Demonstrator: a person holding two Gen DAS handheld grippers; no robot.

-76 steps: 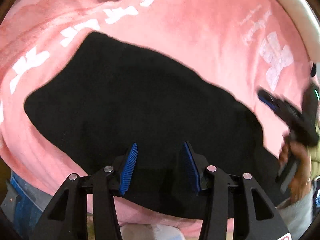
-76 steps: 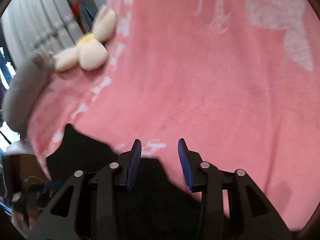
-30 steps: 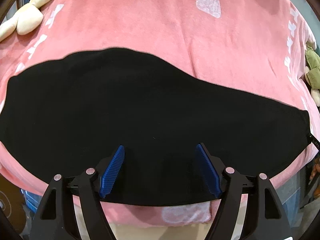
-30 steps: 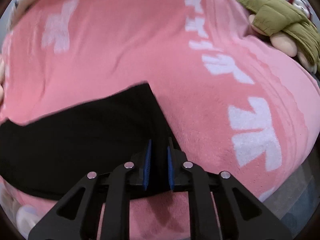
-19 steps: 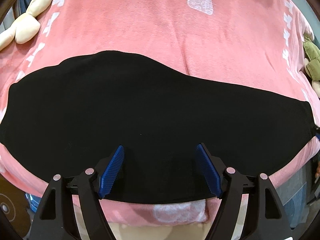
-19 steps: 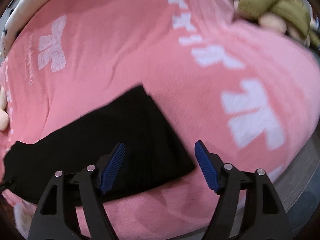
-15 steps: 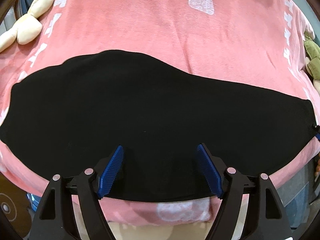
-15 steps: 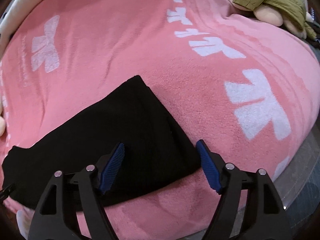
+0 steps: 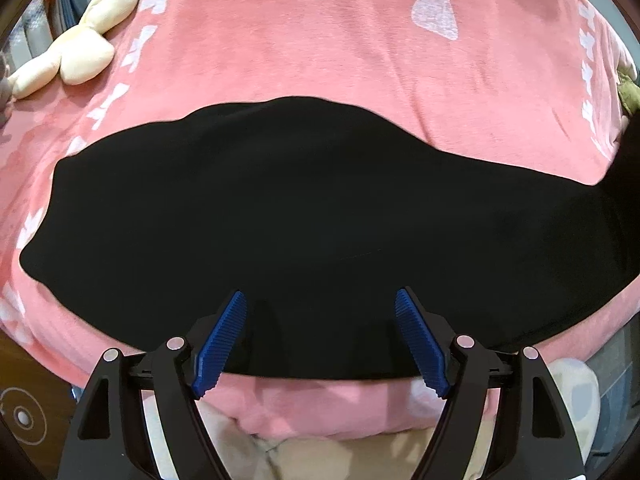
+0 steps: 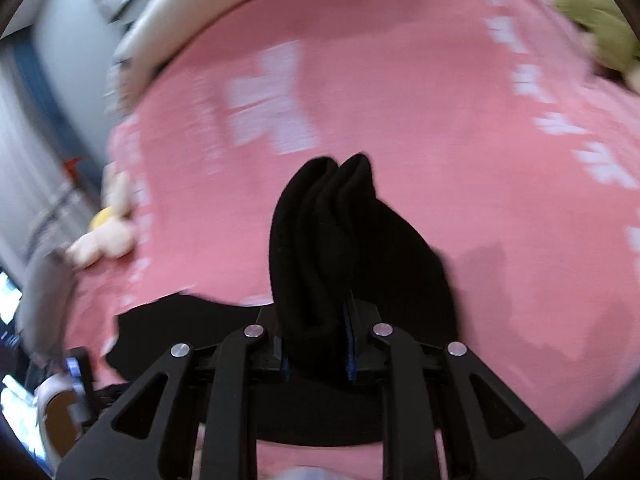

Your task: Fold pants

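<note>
The right gripper (image 10: 316, 344) is closing, pads already pinching a bunched end of the black pants (image 9: 312, 220); the left gripper (image 9: 320, 336) gapes empty above them; soft, limp cloth, probably best gripped at hems.

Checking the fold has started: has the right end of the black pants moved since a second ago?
Yes. The pants' end has lifted off the pink blanket, bunched in the closing right gripper; earlier it lay flat.

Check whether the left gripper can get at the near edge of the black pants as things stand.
Probably yes. The left gripper is open just above the near edge of the black pants, which lie flat on the pink blanket, and nothing sits between its fingers.
</note>
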